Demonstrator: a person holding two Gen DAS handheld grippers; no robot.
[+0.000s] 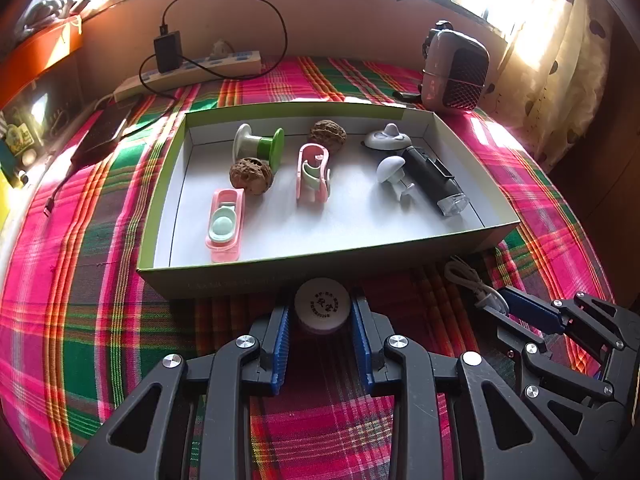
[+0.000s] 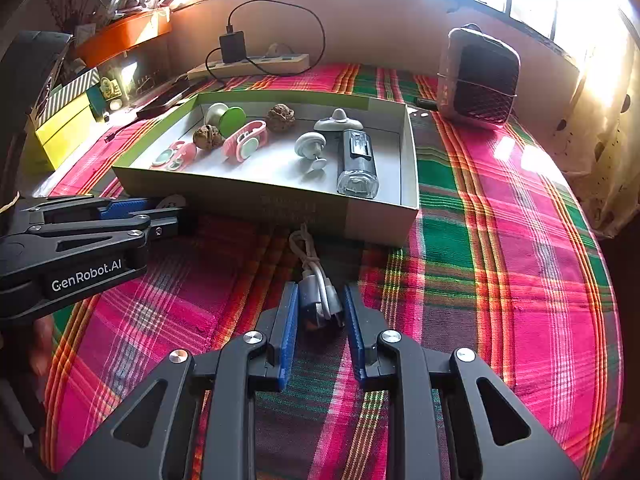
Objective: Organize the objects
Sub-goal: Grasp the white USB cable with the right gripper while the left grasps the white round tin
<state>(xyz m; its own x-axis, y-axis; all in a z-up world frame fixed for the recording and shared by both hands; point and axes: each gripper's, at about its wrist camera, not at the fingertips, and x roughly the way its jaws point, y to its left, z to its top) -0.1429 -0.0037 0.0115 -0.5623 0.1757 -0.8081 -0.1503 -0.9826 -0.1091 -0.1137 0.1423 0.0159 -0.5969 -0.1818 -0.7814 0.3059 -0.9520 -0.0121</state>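
In front of the box point(image 1: 320, 276), my left tongs point(image 1: 322, 312) are gripping the round jar point(image 1: 322, 305); my right tongs point(image 2: 322, 312) are straddling the white cable point(image 2: 318, 280), jaws apart, needing centring before squeezing.

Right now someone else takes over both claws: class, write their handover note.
Left claw: closed on the round white-capped jar, just outside the box's near wall.
Right claw: around the bundled white cable on the cloth; whether it grips yet is unclear.
Done: two walnuts, pink clips, spool, hooks and black torch already lie in the box.
Left: jar and cable go in.
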